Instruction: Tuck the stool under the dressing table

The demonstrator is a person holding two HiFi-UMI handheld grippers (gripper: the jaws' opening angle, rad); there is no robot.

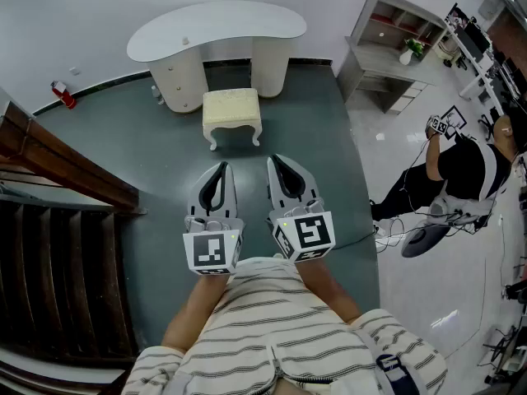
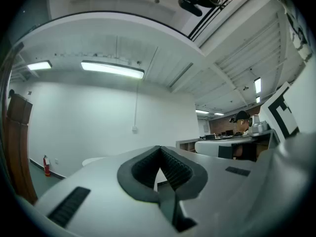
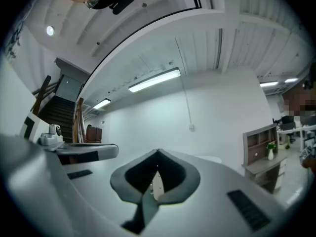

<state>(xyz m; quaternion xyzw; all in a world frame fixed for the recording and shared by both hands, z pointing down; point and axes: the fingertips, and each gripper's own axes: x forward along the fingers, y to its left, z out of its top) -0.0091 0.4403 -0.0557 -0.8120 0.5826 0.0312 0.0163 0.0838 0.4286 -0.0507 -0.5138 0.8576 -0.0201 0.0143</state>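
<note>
Approach is being made with the left gripper [image 1: 221, 171] and right gripper [image 1: 282, 167], jaws pressed together and empty, toward the stool [image 1: 232, 112] still untucked before the dressing table [image 1: 216, 30], where pushing contact is probably being called for next.

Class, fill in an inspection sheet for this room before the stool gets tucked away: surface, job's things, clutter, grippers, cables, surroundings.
Surface: dark grey-green floor; glossy white floor to the right.
Job's things: cream padded stool stands in front of the white kidney-shaped dressing table, not tucked under.
Clutter: red fire extinguisher by the wall.
Grippers: left gripper and right gripper both shut, empty, level, short of the stool.
Cables: dark cable across the floor at right.
Surroundings: wooden staircase left; grey shelf desk and a seated person right.
</note>
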